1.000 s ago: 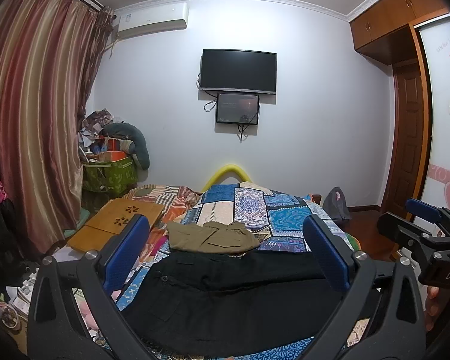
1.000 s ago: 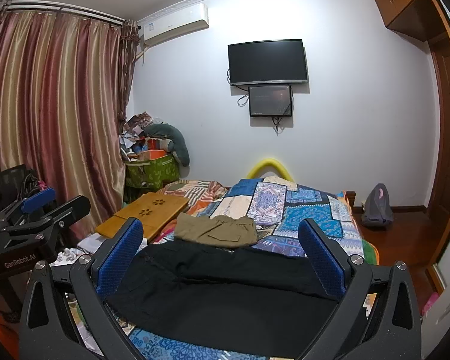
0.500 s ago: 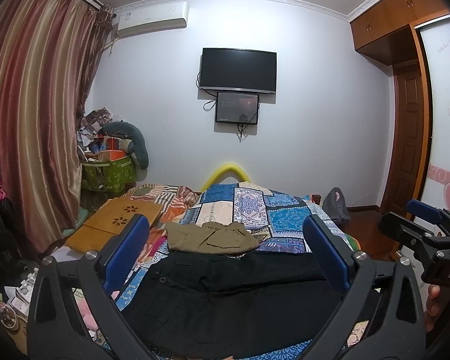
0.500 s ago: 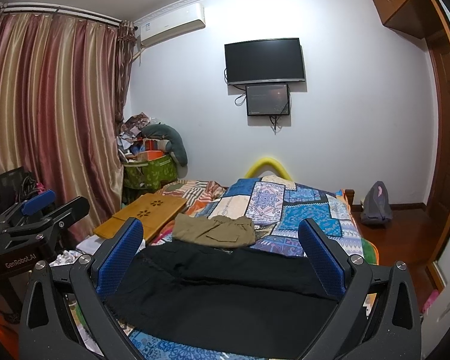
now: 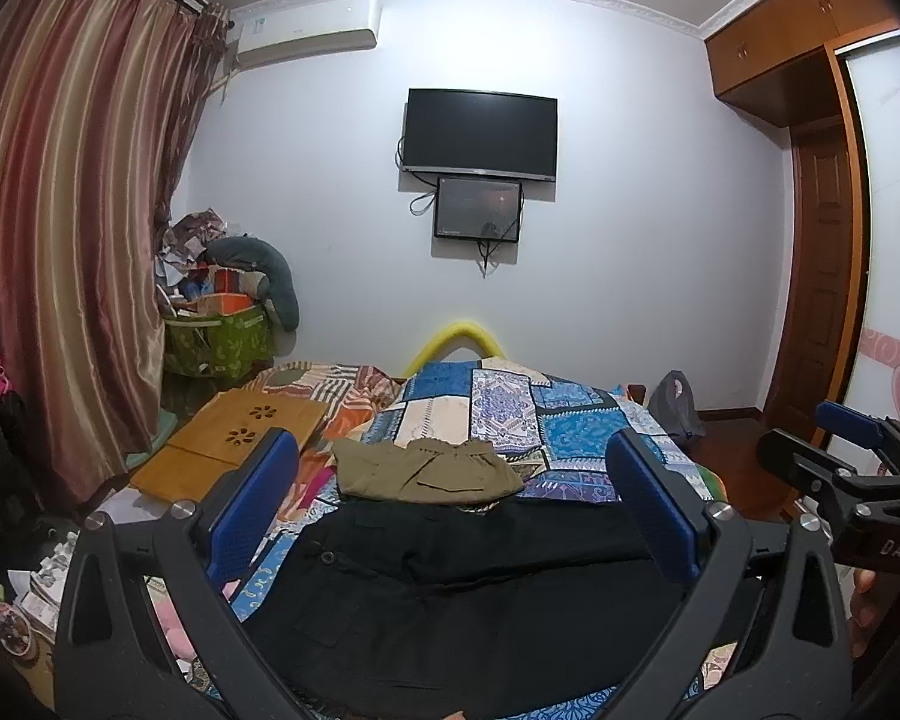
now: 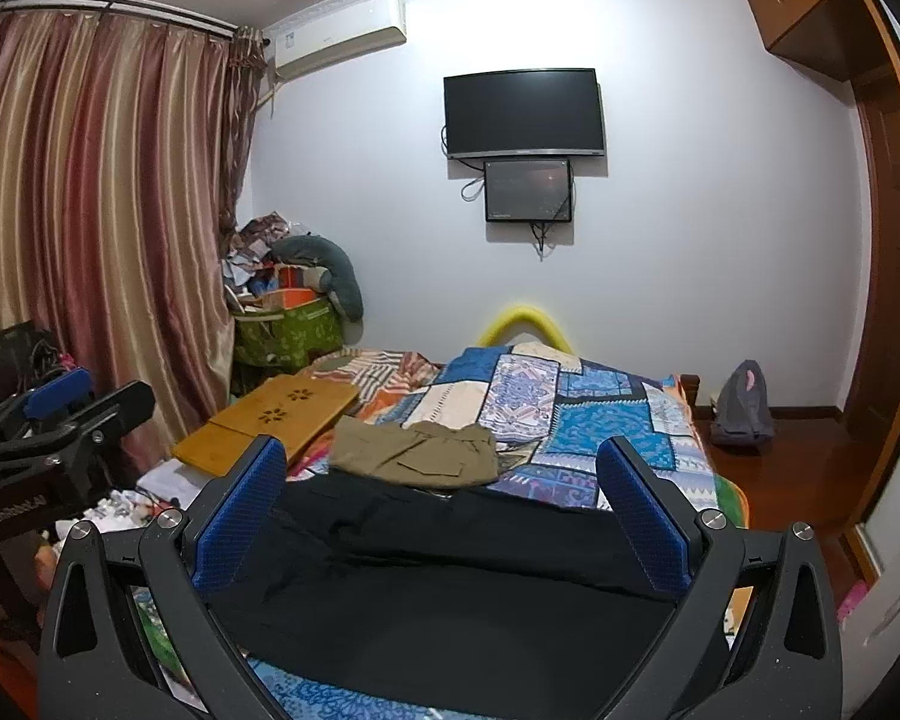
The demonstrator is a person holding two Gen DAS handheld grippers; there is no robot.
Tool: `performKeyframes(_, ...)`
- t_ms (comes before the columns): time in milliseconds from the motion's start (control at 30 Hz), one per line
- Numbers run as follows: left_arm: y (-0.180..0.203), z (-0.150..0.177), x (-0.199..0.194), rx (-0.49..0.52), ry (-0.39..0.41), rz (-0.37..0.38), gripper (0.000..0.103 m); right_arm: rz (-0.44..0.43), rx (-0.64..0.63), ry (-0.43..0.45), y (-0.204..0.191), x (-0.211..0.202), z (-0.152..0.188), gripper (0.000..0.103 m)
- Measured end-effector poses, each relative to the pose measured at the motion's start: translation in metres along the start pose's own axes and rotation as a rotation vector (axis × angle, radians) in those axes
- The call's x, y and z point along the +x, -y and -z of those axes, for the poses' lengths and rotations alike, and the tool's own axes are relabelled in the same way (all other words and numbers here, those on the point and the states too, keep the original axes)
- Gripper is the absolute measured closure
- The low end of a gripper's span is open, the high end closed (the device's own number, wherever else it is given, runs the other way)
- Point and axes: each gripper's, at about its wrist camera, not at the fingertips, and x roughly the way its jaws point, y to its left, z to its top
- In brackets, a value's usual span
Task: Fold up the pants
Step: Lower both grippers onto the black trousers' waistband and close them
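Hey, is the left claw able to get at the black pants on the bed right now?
Probably yes. The left claw is open and holds nothing, and the black pants lie spread on the bed directly ahead of it. The folded khaki pants sit farther back, out of the way.

1. Bed, covered by a blue patchwork quilt.
2. Black pants, spread flat across the near end.
3. Folded olive garment, just beyond them.
4. Wooden lap tray, left edge.
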Motion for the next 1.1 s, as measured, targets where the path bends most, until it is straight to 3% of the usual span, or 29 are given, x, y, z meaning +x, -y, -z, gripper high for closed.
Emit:
performKeyframes(267,-0.012,-0.004,0.034,0.033,-0.014,-0.012,0.000,0.072,-0.032,-0.017,0.019,0.022,0.001,0.000)
performKeyframes(567,-0.055,-0.019,0.124,0.045,-0.115,-0.061,0.000,0.148,-0.057,-0.077,0.062,0.061,0.001,0.000)
performKeyframes(767,-0.093,-0.012,0.206,0.027,-0.265,-0.105,0.000,0.159,-0.084,-0.156,0.089,0.097,0.008,0.000)
performKeyframes(1000,-0.137,0.024,0.302,0.014,-0.447,-0.169,0.000,0.154,-0.094,-0.287,0.125,0.149,0.024,0.000)
performKeyframes(1100,-0.147,0.045,0.336,0.031,-0.528,-0.177,0.009,0.130,-0.077,-0.358,0.139,0.172,0.034,0.000)
